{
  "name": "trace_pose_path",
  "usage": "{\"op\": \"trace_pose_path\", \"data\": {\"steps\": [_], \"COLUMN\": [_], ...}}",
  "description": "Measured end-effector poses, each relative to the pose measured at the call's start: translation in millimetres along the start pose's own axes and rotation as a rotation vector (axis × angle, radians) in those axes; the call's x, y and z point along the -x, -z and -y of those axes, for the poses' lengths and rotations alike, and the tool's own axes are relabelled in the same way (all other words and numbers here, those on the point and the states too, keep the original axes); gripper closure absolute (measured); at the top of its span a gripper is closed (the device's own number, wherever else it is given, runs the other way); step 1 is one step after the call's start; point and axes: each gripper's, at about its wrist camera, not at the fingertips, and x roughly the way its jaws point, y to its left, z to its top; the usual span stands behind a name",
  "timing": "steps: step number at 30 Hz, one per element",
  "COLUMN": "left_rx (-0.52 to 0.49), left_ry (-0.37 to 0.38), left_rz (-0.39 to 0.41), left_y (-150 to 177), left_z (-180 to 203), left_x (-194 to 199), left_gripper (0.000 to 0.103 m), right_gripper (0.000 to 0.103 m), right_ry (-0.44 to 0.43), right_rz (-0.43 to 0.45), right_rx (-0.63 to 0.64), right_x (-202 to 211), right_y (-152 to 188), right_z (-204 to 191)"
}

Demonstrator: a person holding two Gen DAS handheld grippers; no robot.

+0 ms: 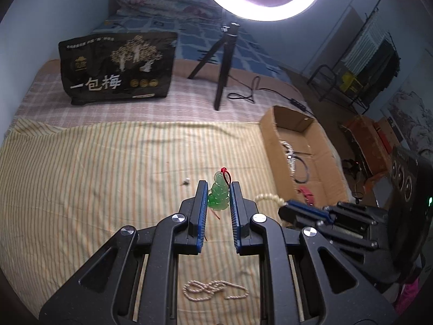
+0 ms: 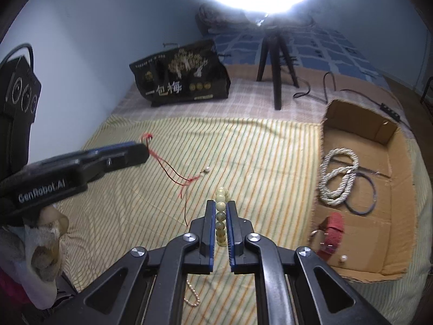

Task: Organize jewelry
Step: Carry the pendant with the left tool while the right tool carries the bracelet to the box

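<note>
My left gripper (image 1: 218,185) is shut on a green jade pendant (image 1: 218,195) with a red cord, held above the striped cloth. In the right wrist view the left gripper (image 2: 140,150) shows side-on with the red cord (image 2: 173,172) trailing down to the cloth. My right gripper (image 2: 220,204) is shut on a pale bead bracelet (image 2: 220,216); the bracelet also shows in the left wrist view (image 1: 269,198) at the right gripper's tip (image 1: 284,206). A cardboard box (image 2: 395,211) at the right holds a white rope necklace (image 2: 338,176), a dark bangle (image 2: 364,197) and a red strap (image 2: 333,231).
A thin pearl chain (image 1: 215,290) lies on the striped cloth (image 1: 108,176) under my left gripper. A small pearl (image 2: 207,169) lies at the cord's end. A black snack bag (image 1: 117,69) and a tripod (image 1: 224,62) with a ring light stand behind.
</note>
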Motion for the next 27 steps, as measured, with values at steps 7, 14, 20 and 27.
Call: {"op": "trace_pose_path", "data": {"steps": [7, 14, 20, 27], "left_rx": [-0.040, -0.094, -0.128, -0.165], "left_ry": [0.039, 0.073, 0.107, 0.145], "left_rz": [0.018, 0.033, 0.044, 0.073], "left_y": [-1.8, -5.5, -14.9, -36.9], "left_z": [31.9, 67.5, 95.5, 132.2], "left_x": [10.0, 13.8, 14.7, 15.1], "left_gripper": [0.089, 0.089, 0.089, 0.089], "right_gripper": [0.098, 0.098, 0.098, 0.098], "right_ry": [0.011, 0.040, 0.079, 0.111], "right_rz": [0.075, 0.125, 0.147, 0.162], "right_rx": [-0.042, -0.108, -0.145, -0.199], "right_x": [36.1, 62.2, 74.6, 85.5], "right_y": [-3.9, -7.3, -7.4, -1.9], "right_z": [28.1, 64.9, 93.7, 131.3]}}
